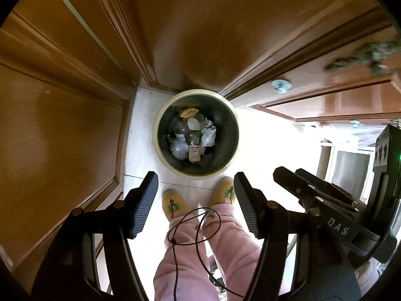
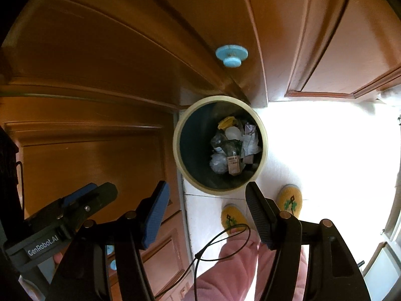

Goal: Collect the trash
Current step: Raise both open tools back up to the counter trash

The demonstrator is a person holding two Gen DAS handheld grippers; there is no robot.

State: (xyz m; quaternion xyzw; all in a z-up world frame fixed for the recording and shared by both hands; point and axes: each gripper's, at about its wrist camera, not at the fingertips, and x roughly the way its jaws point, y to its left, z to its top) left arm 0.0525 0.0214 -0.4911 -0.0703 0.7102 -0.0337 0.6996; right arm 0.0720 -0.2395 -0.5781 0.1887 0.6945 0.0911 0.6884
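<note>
Hovering high, jaws spread and empty: left gripper (image 1: 195,205), beside it right gripper (image 2: 208,210), likewise released with nothing between the pads. Poised above the cream-rimmed bin (image 1: 160,148), likely for a clean drop. Crumpled trash (image 1: 193,135) lying at the bin's bottom. Tucked into the far corner between wooden cabinet doors (image 1: 62,125), just beyond yellow slippers (image 1: 174,204).

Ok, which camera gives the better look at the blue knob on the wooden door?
The right wrist view: the blue knob is large, sharp and fully visible on the wooden door. In the left wrist view the same knob appears small, pale and blurry.
</note>
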